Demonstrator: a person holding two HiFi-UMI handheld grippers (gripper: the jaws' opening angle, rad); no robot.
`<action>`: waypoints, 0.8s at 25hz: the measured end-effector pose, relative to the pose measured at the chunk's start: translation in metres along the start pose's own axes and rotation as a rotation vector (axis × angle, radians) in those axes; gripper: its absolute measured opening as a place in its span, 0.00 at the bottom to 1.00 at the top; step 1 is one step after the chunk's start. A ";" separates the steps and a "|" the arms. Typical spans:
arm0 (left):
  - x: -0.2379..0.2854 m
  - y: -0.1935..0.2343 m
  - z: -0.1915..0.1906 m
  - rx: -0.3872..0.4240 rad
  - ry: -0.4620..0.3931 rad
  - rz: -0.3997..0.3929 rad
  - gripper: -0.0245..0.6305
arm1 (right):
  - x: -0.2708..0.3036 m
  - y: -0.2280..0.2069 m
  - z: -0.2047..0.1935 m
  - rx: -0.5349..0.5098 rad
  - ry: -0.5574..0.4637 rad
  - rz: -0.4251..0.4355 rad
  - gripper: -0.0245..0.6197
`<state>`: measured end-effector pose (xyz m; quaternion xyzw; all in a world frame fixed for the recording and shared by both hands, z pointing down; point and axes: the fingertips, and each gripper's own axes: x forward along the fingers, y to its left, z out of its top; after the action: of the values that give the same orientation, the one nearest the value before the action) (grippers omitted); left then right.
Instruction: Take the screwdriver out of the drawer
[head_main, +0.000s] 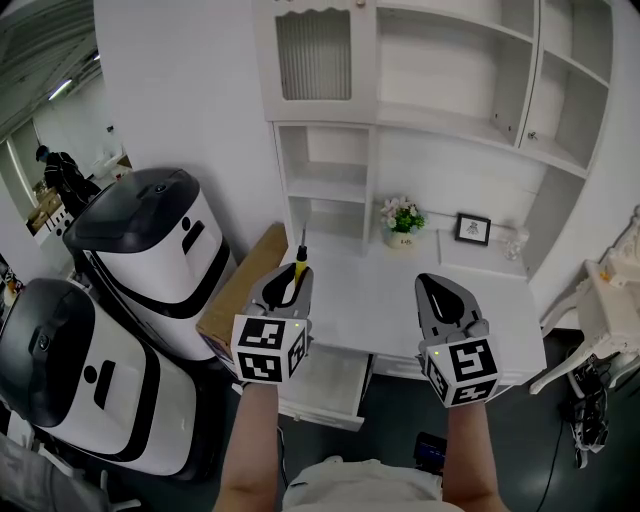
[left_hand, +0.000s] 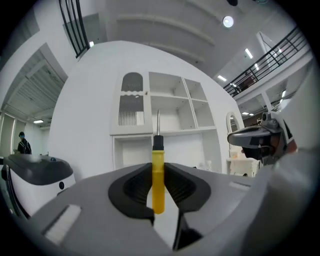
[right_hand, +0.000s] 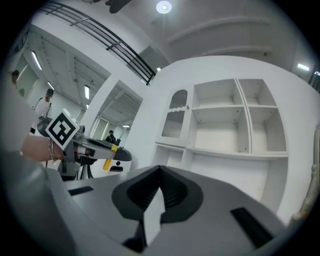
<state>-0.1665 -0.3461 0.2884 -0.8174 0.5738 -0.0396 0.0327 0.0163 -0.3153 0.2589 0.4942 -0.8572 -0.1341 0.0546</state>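
Observation:
The screwdriver (head_main: 297, 270) has a yellow handle, a black collar and a thin metal shaft that points away from me. My left gripper (head_main: 288, 280) is shut on the handle and holds it level, above the front left of the white desk (head_main: 380, 300). In the left gripper view the yellow handle (left_hand: 158, 180) stands pinched between the dark pads, with the shaft against the shelves. The open white drawer (head_main: 325, 385) juts out under the desk front, below that gripper. My right gripper (head_main: 442, 290) floats over the desk's right part; its jaws (right_hand: 159, 172) meet with nothing between them.
On the desk stand a small potted flower (head_main: 402, 218) and a framed picture (head_main: 473, 229), under a white hutch of shelves (head_main: 450, 90). Two white and black machines (head_main: 150, 250) stand at the left beside a brown box (head_main: 240, 290). A white chair (head_main: 600, 320) is at the right.

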 end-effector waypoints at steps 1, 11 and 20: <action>-0.002 0.001 0.008 0.021 -0.029 0.006 0.16 | -0.001 -0.001 0.005 -0.003 -0.011 -0.001 0.05; -0.023 0.005 0.073 0.169 -0.258 0.083 0.16 | -0.006 -0.023 0.039 -0.015 -0.103 -0.033 0.05; -0.028 0.012 0.096 0.173 -0.305 0.106 0.16 | -0.008 -0.038 0.060 -0.042 -0.148 -0.068 0.05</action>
<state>-0.1773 -0.3232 0.1911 -0.7768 0.5988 0.0374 0.1915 0.0382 -0.3159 0.1908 0.5105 -0.8386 -0.1902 -0.0030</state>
